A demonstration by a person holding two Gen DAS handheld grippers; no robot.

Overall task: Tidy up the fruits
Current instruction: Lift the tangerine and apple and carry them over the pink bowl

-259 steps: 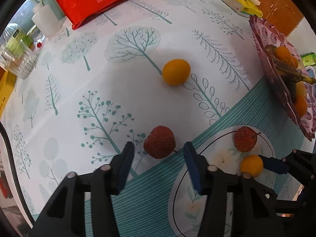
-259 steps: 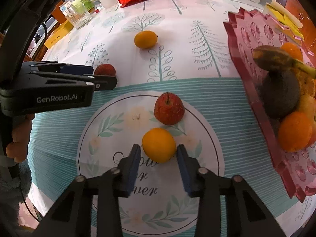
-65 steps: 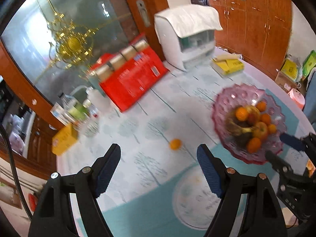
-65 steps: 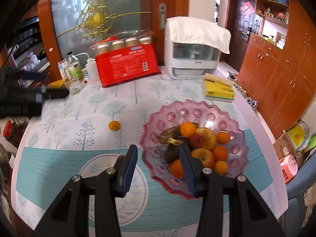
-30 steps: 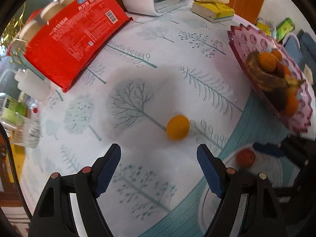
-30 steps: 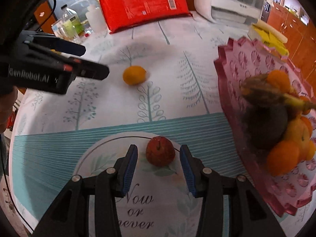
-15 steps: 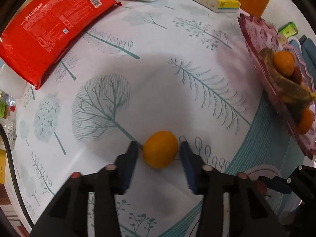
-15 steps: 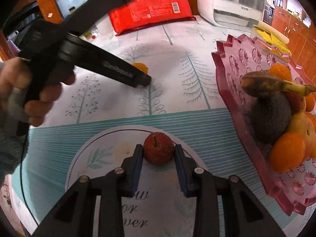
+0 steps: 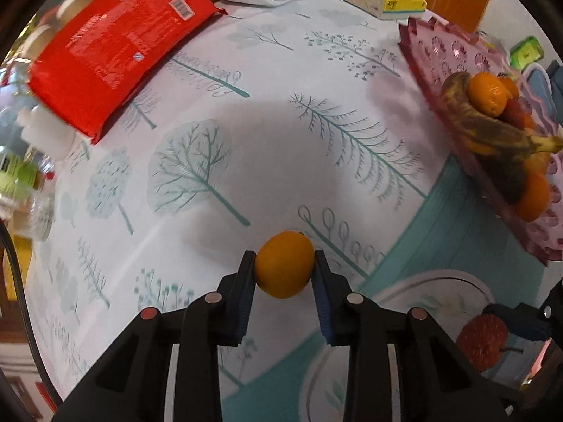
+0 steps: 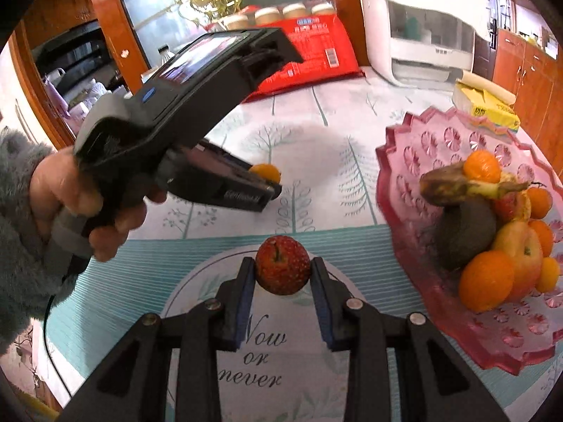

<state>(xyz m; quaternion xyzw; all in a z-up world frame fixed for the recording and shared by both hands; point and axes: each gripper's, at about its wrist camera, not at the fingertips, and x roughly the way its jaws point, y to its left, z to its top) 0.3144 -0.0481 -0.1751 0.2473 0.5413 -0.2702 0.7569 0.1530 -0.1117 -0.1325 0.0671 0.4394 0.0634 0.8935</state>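
My left gripper [image 9: 283, 272] is shut on a small orange [image 9: 284, 264] above the tree-print tablecloth. In the right wrist view the left gripper [image 10: 271, 184] shows with the orange [image 10: 266, 171] at its tips. My right gripper [image 10: 281, 274] is shut on a red speckled apple [image 10: 282, 264] over the round placemat; the apple also shows in the left wrist view [image 9: 482, 341]. A pink glass fruit dish [image 10: 418, 161] at the right holds oranges, a browned banana [image 10: 457, 181], an avocado and apples.
A red packet [image 9: 105, 42] lies at the table's far left with a white bottle and glasses beside it. A white appliance [image 10: 418, 24] and a yellow tissue pack [image 10: 485, 103] stand at the back. The round placemat [image 10: 197, 288] lies under the right gripper.
Both grippers came down to the table and closed: the left on the orange, the right on the red apple. Both fruits now look lifted slightly.
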